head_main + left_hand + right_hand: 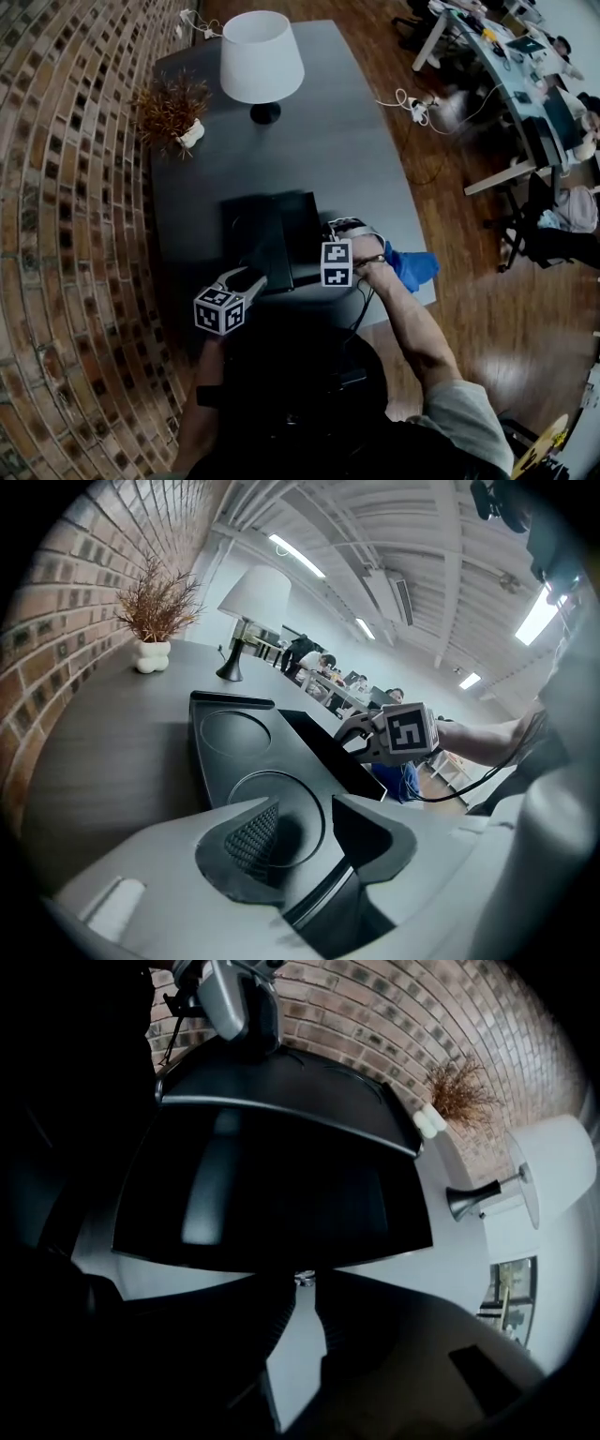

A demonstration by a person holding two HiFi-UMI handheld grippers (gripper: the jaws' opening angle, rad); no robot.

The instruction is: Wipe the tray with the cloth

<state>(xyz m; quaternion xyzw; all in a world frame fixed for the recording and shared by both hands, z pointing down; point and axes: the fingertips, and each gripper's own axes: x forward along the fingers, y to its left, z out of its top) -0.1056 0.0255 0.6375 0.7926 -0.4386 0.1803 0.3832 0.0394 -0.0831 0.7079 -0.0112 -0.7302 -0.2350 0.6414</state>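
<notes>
Straddling the tray's near corner, the left gripper is holding its jaws spread, probably to steady it; the right gripper is pressing its jaws together at the rim; the cloth is lying unheld at the desk's right edge.

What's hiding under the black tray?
Only the grey table shows around the black tray. The spot directly underneath is covered by the tray, so nothing there can be seen.
</notes>
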